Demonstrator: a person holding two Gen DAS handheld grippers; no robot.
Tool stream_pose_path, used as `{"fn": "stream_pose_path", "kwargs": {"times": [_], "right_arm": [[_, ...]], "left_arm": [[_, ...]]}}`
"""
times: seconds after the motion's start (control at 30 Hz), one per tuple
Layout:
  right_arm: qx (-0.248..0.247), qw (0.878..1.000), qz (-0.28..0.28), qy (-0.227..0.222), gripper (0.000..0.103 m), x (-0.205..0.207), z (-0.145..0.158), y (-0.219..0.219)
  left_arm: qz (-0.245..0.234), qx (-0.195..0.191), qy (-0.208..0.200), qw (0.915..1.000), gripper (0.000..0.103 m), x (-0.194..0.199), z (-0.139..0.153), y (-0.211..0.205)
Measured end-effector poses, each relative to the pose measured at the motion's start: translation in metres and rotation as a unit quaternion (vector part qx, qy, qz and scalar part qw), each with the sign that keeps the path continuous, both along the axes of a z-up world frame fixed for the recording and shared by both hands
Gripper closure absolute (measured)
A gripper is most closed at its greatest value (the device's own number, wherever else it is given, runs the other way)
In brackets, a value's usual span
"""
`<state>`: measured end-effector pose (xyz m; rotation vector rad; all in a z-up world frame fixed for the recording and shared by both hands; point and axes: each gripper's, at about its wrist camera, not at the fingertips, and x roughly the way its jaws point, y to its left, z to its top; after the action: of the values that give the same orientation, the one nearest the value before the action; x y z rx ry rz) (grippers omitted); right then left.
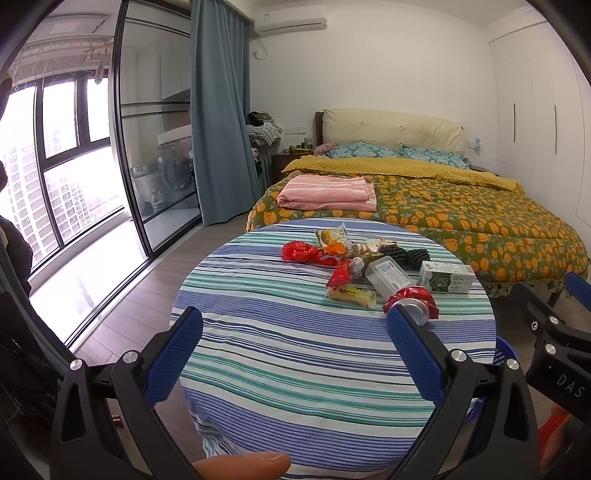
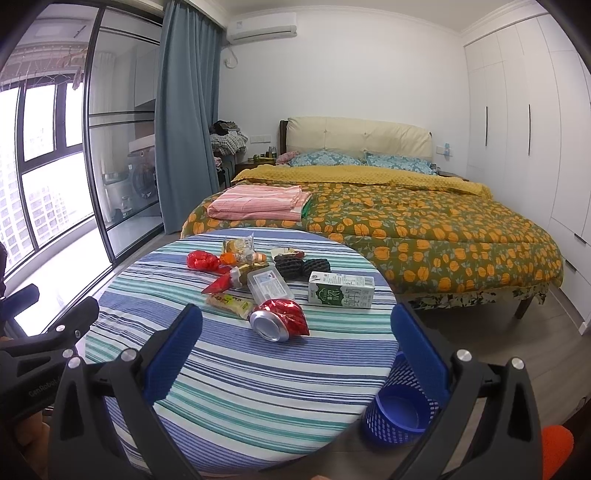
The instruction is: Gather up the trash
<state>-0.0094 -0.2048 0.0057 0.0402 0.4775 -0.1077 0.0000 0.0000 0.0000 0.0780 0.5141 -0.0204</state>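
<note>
Room, as I see it through both wrist cameras: a bedroom with a bed (image 2: 424,221) under an orange-flowered quilt, a white wardrobe (image 2: 524,122) on the right wall, a blue curtain (image 2: 184,110) beside glass sliding doors, and an air conditioner (image 2: 262,26) high on the far wall.

Surface: a round table (image 2: 229,376) in a blue, green and white striped cloth, standing in front of the bed's foot.

Bin: a blue mesh basket (image 2: 395,406) on the floor just beside the table's right edge.

Trash, clustered on the table's far half:
- green-and-white milk carton (image 2: 341,291), lying on its side at the right
- clear plastic box (image 2: 267,282), tilted
- crushed red can (image 2: 279,319), nearest me, open end facing the camera
- black foam netting (image 2: 301,267)
- yellow snack wrapper (image 2: 229,303)
- red wrappers (image 2: 202,260) and a printed packet (image 2: 238,244) at the back

Left gripper (image 1: 295,350): I have its blue pads wide apart over the near table, holding nothing.

Right gripper (image 2: 297,349): likewise spread wide, holding nothing, touching nothing; the can lies between and beyond its fingers.
</note>
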Motion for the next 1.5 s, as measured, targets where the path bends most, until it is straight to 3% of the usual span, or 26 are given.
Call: {"fn": "stream_pose_path", "kwargs": {"times": [1.5], "right_arm": [[0.002, 1.000, -0.003, 0.011, 0.004, 0.001, -0.009, -0.001]], "left_arm": [[0.001, 0.002, 0.003, 1.0000, 0.004, -0.010, -0.009, 0.001]]}}
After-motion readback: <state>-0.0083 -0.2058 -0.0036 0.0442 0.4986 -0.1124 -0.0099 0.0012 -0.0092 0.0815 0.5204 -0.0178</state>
